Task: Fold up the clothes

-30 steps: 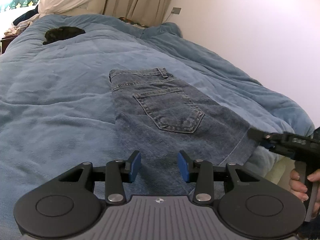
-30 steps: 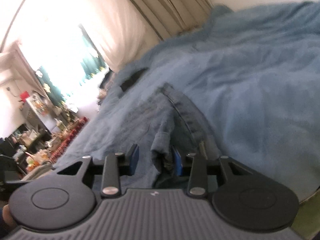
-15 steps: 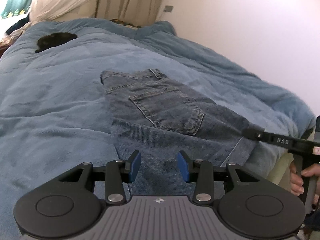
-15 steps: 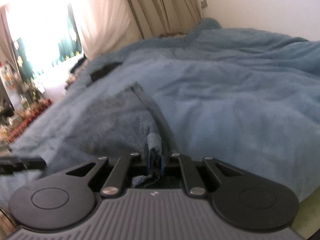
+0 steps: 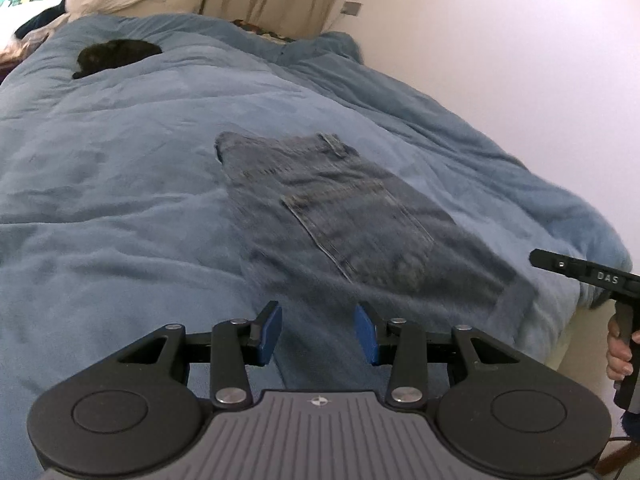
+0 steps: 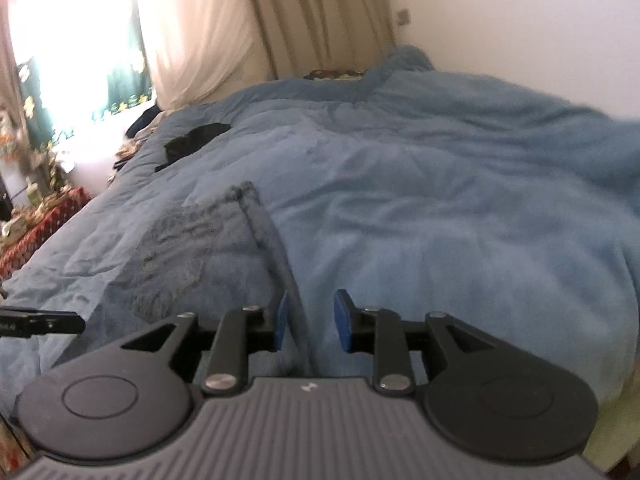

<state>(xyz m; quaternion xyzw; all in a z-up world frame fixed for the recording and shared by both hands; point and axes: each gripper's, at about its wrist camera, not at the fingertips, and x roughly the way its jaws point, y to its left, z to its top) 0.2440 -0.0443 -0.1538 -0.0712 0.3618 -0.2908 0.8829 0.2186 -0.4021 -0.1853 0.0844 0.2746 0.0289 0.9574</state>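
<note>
Folded blue jeans [image 5: 352,216] lie flat on the blue duvet [image 5: 120,184], back pocket up, waistband toward the far side. My left gripper [image 5: 318,320] hovers over their near edge, open, nothing between its blue pads. In the right wrist view the jeans [image 6: 200,240] lie left of centre. Their right-hand seam runs down between the fingers of my right gripper [image 6: 308,312], whose jaws are opening with the pads clear of the cloth. The right gripper [image 5: 580,272] also shows at the right edge of the left wrist view, held by a hand [image 5: 618,356]. The left gripper's tip [image 6: 40,322] pokes in from the left.
A black garment [image 5: 116,54] lies far back on the bed, also visible as a black garment [image 6: 196,140] in the right wrist view. A white wall [image 5: 500,60] runs along the bed's right side, curtains [image 6: 312,16] hang behind. Cluttered furniture [image 6: 36,216] stands left of the bed.
My right gripper, shut on a fold of the jeans half a second ago, has let it go, risen and rolled level. The left gripper has shifted a little, still open.
</note>
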